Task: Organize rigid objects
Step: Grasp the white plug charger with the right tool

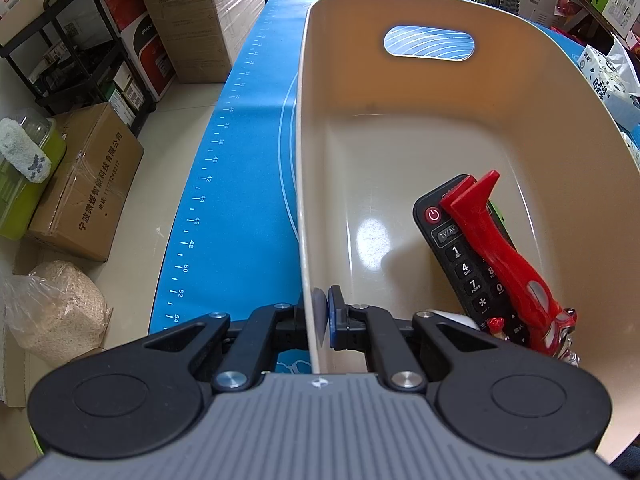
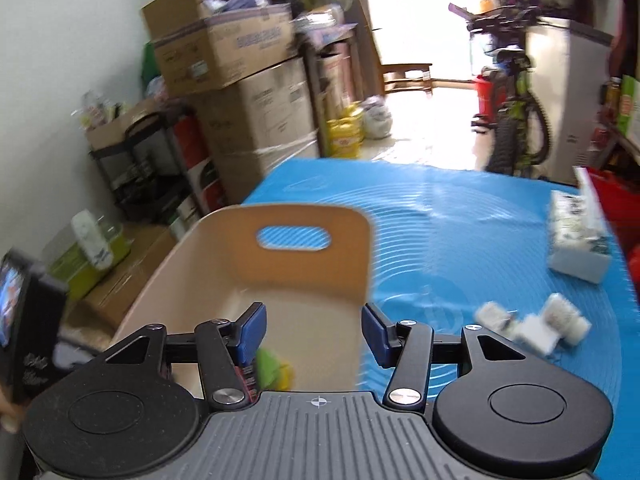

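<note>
Left gripper (image 1: 320, 312) clamped on beige bin (image 1: 400, 148) near-side wall. Black remote (image 1: 460, 256) with red tool (image 1: 504, 256) on top lies inside at its 2 o'clock. Right gripper (image 2: 314, 330) spread apart, empty, above bin (image 2: 304, 264); white items (image 2: 536, 326) on blue mat (image 2: 480, 224) at 3 o'clock.

The left gripper (image 1: 320, 316) clamps the beige bin's (image 1: 400, 152) rim; a remote (image 1: 460, 256) and red tool (image 1: 504, 256) lie inside.
</note>
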`<state>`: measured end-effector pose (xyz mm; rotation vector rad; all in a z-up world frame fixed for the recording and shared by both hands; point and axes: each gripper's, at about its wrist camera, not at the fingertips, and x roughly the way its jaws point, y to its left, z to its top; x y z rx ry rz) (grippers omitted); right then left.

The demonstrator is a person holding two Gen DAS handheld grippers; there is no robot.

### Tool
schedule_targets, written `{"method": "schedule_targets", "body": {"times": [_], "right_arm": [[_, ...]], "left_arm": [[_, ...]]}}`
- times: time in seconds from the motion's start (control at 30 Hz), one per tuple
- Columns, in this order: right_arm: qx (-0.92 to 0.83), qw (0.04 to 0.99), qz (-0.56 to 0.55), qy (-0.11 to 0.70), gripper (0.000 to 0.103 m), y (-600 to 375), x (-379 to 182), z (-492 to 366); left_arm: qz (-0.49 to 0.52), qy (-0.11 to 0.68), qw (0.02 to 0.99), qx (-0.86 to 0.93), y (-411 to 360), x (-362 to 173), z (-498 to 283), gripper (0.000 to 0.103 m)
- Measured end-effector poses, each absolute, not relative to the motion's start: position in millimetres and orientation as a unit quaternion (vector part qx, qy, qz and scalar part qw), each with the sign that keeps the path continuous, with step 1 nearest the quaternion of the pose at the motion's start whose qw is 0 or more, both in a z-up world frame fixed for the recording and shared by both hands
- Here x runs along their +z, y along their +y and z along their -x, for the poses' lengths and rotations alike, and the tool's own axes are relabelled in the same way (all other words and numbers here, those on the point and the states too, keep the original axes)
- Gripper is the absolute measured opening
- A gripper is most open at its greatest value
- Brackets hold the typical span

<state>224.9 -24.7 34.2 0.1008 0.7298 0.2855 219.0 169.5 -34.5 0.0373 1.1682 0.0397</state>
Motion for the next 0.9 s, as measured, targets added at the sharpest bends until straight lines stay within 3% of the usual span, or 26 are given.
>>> {"method": "schedule_targets", "body": {"times": [0.33,0.77,0.9], "right_arm": [[0.045,0.919,-0.066,0.385,0.064,-91.6,-15.5,-250.2],[0.047,0.925,0.005,0.377,0.079,-97.1,-53.4,-280.3],[0.044,0.925,0.033,0.376,0.079,-98.2,-62.6,-291.8]], "left_arm": [[-0.02,0.552,0.833,0.02,169.9,-36.3,-219.0,0.011],[-0.019,0.553,0.833,0.018,170.9,-36.9,-218.7,0.011],[-0.02,0.554,0.832,0.017,169.7,-37.3,-219.0,0.011]]}}
